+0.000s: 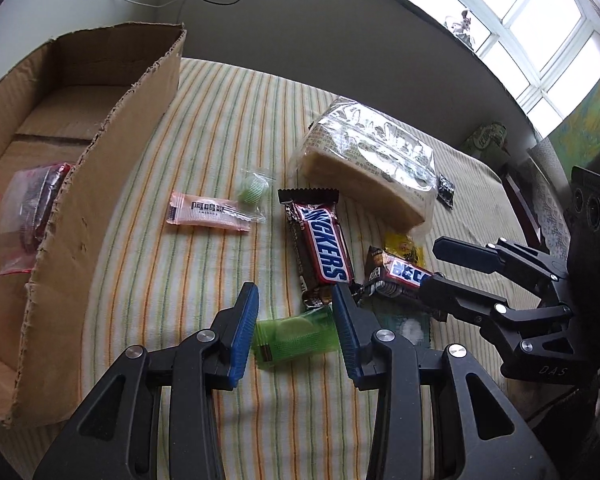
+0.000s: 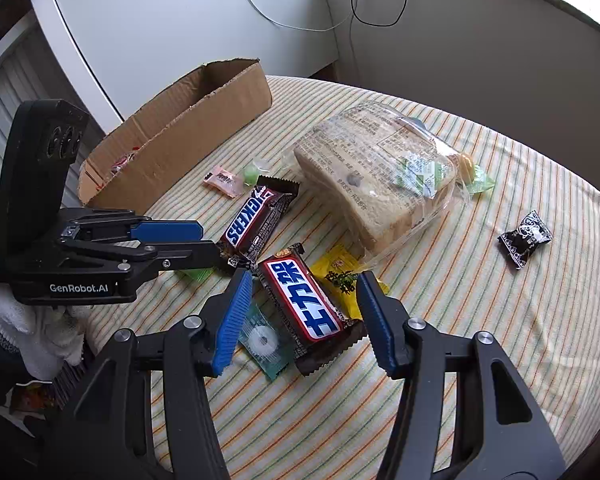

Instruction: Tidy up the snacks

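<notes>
The cardboard box (image 1: 100,168) sits at the left of the striped desk (image 1: 204,112), red-bagged snacks inside. The left tongs (image 1: 296,320) gape wide over a green packet (image 1: 296,338). The English-label Snickers (image 1: 320,246) runs lengthwise away toward the bagged bread (image 1: 376,168). The right tongs (image 2: 300,316), wide open and empty, straddle the Chinese-label bar (image 2: 304,306), angled toward them. Behind: a white wall and windowsill plants.

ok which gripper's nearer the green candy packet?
Left. The left gripper is open, fingers either side of the green candy packet; the right gripper straddles the Chinese-label Snickers bar.
</notes>
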Demonstrator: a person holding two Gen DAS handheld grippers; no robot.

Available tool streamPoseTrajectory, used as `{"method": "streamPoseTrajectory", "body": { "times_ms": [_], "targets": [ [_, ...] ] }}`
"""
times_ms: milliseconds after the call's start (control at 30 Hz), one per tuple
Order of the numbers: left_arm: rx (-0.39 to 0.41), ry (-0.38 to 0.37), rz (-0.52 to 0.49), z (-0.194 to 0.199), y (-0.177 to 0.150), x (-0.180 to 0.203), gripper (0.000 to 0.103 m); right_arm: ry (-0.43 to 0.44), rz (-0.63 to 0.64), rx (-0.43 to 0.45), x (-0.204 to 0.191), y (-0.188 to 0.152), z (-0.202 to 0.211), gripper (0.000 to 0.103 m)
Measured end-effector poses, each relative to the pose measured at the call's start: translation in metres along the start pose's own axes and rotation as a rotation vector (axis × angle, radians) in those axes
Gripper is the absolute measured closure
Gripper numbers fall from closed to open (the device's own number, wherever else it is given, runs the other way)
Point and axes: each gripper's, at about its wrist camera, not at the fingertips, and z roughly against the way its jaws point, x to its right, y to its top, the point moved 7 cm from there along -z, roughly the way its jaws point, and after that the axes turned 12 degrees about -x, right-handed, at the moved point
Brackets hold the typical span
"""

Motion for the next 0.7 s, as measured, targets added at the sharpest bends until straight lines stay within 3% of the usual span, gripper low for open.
{"method": "streamPoseTrajectory", "body": {
  "times_ms": [300,500,700],
  "targets": [
    [0.005,0.177,-0.190,-0.006,-0.024,0.025,0.066,-0.027,0.032,-0.034,-0.005,-0.009,-0.008,0.052],
    [0.009,0.171,-0.198,-0.004,-0.031,0.026,0.066,-0.044,0.055,-0.042,-0.008,-0.010,-0.010,0.052],
    [-0.005,0.170,-0.231,-0.001,-0.037,0.027,0.066,-0.095,0.079,-0.074,-0.011,-0.008,-0.020,0.061]
  ]
}}
